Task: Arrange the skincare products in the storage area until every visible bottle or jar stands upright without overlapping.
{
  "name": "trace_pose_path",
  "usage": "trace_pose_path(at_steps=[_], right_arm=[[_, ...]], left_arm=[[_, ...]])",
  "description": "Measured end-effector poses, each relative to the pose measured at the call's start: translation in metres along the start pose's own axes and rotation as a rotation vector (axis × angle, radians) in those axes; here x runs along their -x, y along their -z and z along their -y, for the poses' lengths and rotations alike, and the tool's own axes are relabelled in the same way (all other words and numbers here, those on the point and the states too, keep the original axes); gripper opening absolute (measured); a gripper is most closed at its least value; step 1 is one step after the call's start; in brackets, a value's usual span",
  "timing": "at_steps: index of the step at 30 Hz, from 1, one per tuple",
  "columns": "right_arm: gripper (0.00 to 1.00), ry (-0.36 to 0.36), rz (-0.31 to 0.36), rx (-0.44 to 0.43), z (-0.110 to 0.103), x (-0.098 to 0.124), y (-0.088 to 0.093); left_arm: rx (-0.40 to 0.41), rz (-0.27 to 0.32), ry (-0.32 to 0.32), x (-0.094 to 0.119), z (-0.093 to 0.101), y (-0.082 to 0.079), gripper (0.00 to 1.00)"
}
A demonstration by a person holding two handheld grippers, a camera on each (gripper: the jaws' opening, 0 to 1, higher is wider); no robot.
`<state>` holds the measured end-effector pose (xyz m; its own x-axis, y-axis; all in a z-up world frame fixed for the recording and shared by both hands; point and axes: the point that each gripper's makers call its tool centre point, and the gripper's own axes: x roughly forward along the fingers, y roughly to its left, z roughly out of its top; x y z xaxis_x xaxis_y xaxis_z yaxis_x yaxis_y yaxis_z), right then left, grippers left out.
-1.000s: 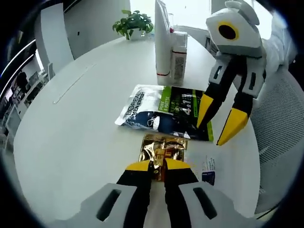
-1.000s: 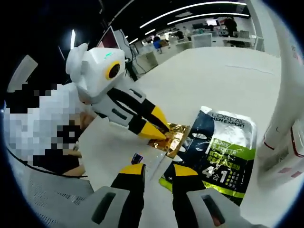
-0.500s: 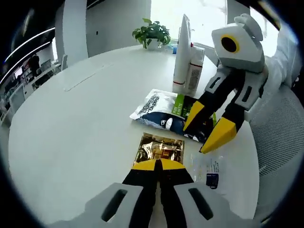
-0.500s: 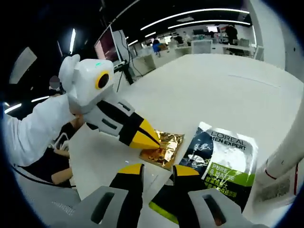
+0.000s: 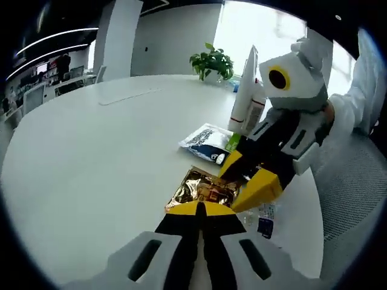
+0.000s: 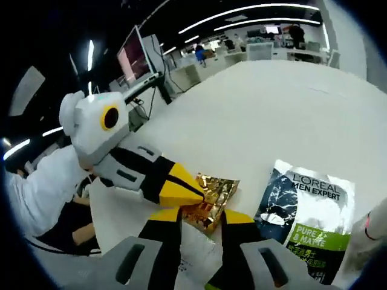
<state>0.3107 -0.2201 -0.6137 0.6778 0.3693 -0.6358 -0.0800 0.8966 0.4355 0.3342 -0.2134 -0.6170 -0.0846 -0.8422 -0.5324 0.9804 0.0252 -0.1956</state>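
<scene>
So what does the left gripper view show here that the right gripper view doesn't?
Left gripper view alone: the potted plant, the upright white tube and a small clear sachet.

Right gripper view alone: an office background with a monitor.

Both: the gold pouch pinched by the shut left gripper, the L'Oreal pouch lying flat, and the open right gripper.

Work surface: a large round white table [image 5: 91,139], bare over most of its top. A potted green plant [image 5: 213,62] stands at its far edge. Behind the plant, a bright window [image 5: 266,30] and a pale wall [image 5: 175,36]; a white column [image 5: 118,36] stands to one side. A grey mesh chair [image 5: 351,193] sits just beside the table. The right gripper view shows an open office: ceiling strip lights [image 6: 242,12], desks [image 6: 254,51] and a monitor [image 6: 134,57].
</scene>
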Motion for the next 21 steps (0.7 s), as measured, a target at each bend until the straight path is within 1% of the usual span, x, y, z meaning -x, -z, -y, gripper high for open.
trace_pose_path(at_steps=[1, 3, 4, 5, 8, 10, 12, 13, 14, 15, 17, 19, 20, 21], right_arm=[[0.11, 0.000, 0.004, -0.013, 0.004, -0.002, -0.001], [0.04, -0.011, 0.008, -0.079, 0.003, 0.001, 0.005], [0.01, -0.010, 0.015, -0.117, 0.003, 0.002, 0.006], [0.00, -0.009, 0.020, -0.133, 0.002, 0.004, 0.006], [0.00, -0.014, 0.029, -0.144, -0.001, 0.004, 0.006], [0.00, 0.000, 0.033, -0.127, -0.001, 0.002, 0.006], [0.00, -0.013, 0.047, -0.155, -0.001, 0.002, 0.003], [0.00, -0.017, 0.052, -0.154, -0.002, 0.004, 0.003], [0.00, -0.019, 0.058, -0.151, -0.002, 0.003, 0.002], [0.00, -0.020, 0.058, -0.153, -0.003, 0.003, 0.002], [0.00, -0.024, 0.068, -0.159, -0.004, 0.003, -0.001], [0.00, -0.027, 0.103, -0.172, -0.006, 0.010, -0.008], [0.00, -0.031, 0.119, -0.178, -0.007, 0.012, -0.011], [0.00, -0.037, 0.126, -0.176, -0.007, 0.012, -0.015]], left_arm=[[0.008, 0.006, -0.002, 0.000, 0.000, 0.000, 0.02], [0.020, 0.021, -0.005, 0.001, 0.000, 0.000, 0.01], [0.031, 0.030, -0.008, 0.001, 0.001, 0.001, 0.01], [0.038, 0.037, -0.010, 0.001, 0.001, 0.001, 0.01], [0.050, 0.049, -0.015, 0.000, 0.001, 0.001, 0.01], [0.056, 0.051, -0.019, 0.000, 0.001, 0.001, 0.01], [0.058, 0.045, -0.024, -0.001, 0.002, 0.001, 0.01], [0.057, 0.043, -0.024, -0.001, 0.002, 0.000, 0.01], [0.037, 0.030, -0.014, -0.001, 0.004, 0.000, 0.00], [-0.013, 0.019, 0.003, -0.001, 0.006, 0.000, 0.00], [0.007, -0.003, -0.004, 0.000, 0.004, -0.001, 0.00], [-0.071, -0.024, -0.005, 0.005, 0.006, -0.006, 0.00], [-0.078, -0.040, -0.007, 0.008, 0.007, -0.007, 0.02], [-0.109, -0.048, -0.009, 0.011, 0.007, -0.010, 0.04]])
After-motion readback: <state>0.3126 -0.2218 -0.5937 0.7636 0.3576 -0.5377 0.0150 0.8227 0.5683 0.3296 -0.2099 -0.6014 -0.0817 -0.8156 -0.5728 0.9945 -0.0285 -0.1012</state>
